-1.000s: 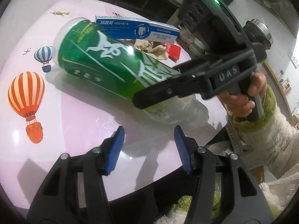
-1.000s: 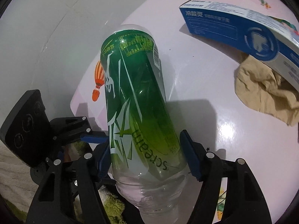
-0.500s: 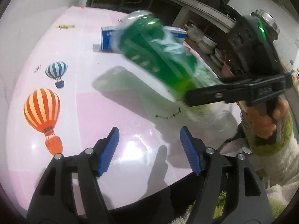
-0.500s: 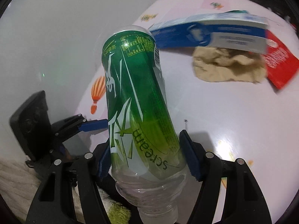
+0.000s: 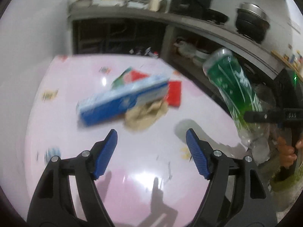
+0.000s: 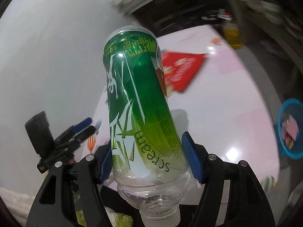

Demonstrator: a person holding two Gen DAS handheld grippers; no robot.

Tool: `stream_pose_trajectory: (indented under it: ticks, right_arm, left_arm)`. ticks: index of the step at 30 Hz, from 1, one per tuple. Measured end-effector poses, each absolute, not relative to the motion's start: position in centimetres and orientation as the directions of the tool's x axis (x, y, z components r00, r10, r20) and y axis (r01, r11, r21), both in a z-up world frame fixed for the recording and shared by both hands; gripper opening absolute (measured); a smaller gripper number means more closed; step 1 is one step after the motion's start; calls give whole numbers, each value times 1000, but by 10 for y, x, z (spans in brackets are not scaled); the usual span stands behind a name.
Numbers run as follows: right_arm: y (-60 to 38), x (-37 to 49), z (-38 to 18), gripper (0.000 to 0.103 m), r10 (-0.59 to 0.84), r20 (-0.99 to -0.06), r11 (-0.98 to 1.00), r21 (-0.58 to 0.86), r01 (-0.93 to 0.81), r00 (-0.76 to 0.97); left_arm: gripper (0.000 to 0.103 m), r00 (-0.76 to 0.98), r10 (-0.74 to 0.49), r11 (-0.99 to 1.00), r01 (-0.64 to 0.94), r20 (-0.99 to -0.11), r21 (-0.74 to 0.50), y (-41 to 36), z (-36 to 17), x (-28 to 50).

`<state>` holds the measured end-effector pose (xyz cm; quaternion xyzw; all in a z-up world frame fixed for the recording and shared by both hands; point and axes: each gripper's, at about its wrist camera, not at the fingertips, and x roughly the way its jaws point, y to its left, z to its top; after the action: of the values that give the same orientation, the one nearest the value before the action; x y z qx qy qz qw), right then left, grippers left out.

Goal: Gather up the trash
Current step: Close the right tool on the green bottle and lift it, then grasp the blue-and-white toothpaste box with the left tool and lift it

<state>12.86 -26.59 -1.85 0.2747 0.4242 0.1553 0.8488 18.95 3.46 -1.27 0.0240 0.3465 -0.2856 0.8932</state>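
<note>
My right gripper (image 6: 146, 157) is shut on a green-labelled plastic bottle (image 6: 136, 102), held off the table with its neck toward the camera. From the left wrist view the same bottle (image 5: 233, 92) hangs at the right, beyond the table's edge. My left gripper (image 5: 151, 147) hovers over the pink table (image 5: 142, 160), its jaws opening with nothing between them. Ahead of it lie a blue and white box (image 5: 121, 100), a crumpled beige paper (image 5: 145, 113) and a red wrapper (image 5: 175, 92). The red wrapper (image 6: 181, 71) also shows behind the bottle.
A blue bin (image 6: 289, 128) with scraps inside stands at the right, off the table. A dark counter with shelves (image 5: 208, 43) and a pot (image 5: 251, 22) runs behind the table. A hand (image 5: 287, 151) in a fuzzy sleeve grips the right tool. A white wall lies left.
The right gripper lifted the bottle off the table and swung it right, past the table's edge. The left gripper rose, turned toward the box and paper, and its jaws spread wider.
</note>
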Motion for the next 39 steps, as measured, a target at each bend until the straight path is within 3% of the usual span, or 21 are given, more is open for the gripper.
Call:
stream_pose_trajectory:
  ticks: [8,13,17,24,29,39]
  right_arm:
    - [-285,119,-53,65,525,-627,745,665,45,575]
    - [-272,143,-68,65,543,-621,738,674,32,566]
    - [-268,142,-71,65,552,-624,734,679,33,553]
    - [-264,148,-77,65,561,-634,732,680,41,532]
    - [-260,151,-77,65,562,-636,733,679,38,529]
    - [-254,151,-75,65,563,-638,736,676,32,525]
  left_arm:
    - [75,584,-455,735,673,-672,87,-38,-8,245]
    - [75,525,-426,652,742,-737,152,-59,-14,288]
    - [75,510,-318,590,766,-800,254,-76,-33,311]
    - [73,550,-223,517,767,-805,381,-92,-51,313]
    - [55,595,-186,490,746,-782,451,-98,-55,306]
    - [41,651,-190,496,710,-735,500,-92,-38,286]
